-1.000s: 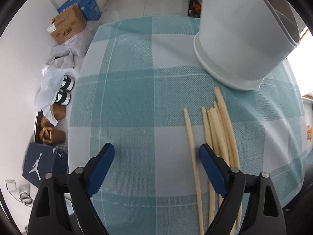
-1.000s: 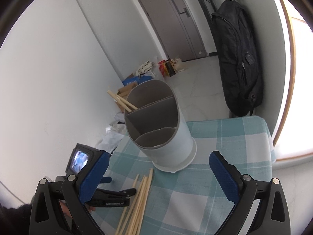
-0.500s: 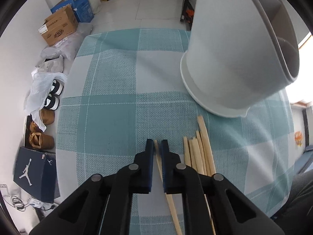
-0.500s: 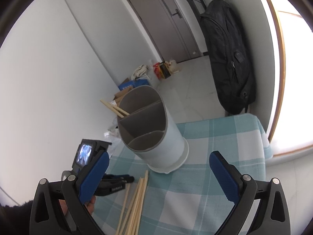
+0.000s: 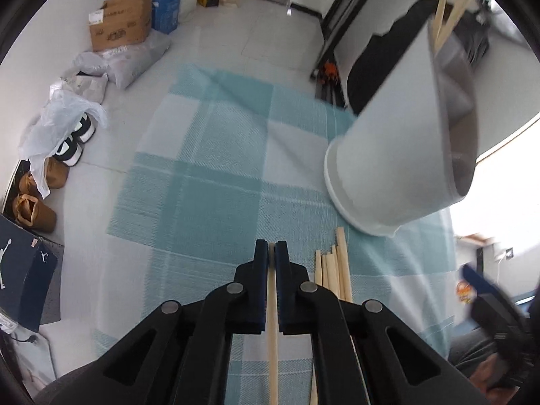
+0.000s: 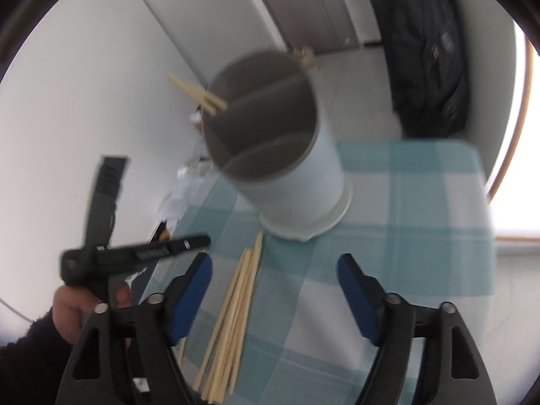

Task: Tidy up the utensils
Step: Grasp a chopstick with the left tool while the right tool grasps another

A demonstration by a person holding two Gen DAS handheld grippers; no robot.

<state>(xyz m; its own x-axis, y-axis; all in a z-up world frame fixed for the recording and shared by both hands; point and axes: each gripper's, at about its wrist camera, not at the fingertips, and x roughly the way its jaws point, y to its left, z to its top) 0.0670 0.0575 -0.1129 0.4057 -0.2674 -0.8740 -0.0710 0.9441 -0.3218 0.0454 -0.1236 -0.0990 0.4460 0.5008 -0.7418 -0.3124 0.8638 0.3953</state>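
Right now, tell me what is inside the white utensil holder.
Two wooden chopsticks lean out of the far compartment of the utensil holder; the near compartments look empty, though their bottoms are hidden.

Table (image 5: 202, 182) with the utensil holder (image 5: 388, 155) standing toward its far right. A bundle of chopsticks (image 6: 233, 317) lies on the table just before the holder, tips toward its base. Two more chopsticks (image 6: 195, 91) stand in the holder's rear compartment, leaning out over its rim. One chopstick (image 5: 272, 330) sits between the jaws of the left gripper (image 5: 271, 253), left of the bundle. On the floor left of the table: cardboard box (image 5: 119, 25), bags, shoes (image 5: 76, 138).
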